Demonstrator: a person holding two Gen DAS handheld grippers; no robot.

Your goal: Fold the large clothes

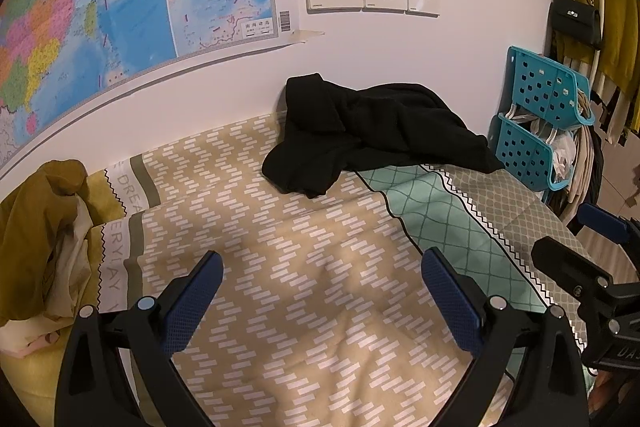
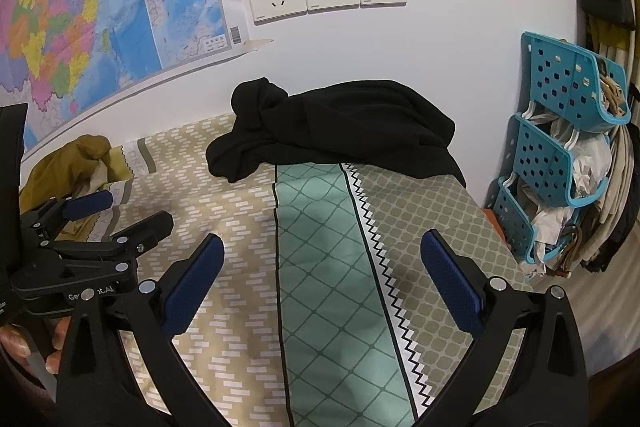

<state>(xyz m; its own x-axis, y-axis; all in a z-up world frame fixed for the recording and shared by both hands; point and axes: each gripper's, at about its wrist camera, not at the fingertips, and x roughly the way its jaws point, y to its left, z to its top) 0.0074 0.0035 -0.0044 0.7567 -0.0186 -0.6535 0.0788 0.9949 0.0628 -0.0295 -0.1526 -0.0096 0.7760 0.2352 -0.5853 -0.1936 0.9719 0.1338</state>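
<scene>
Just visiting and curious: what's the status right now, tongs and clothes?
Left tongs open, empty. Right tongs open, empty. Black garment crumpled at the far side of the bed by the wall, untouched. Nothing between tongs and garment.

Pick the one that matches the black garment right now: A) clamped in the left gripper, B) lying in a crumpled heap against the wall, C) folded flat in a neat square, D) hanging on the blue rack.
B: the black garment lies bunched on the bedspread by the wall, away from both open grippers.

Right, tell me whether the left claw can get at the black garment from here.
Probably yes: the left claw is open, and only bare bedspread lies between it and the crumpled black garment.
</scene>
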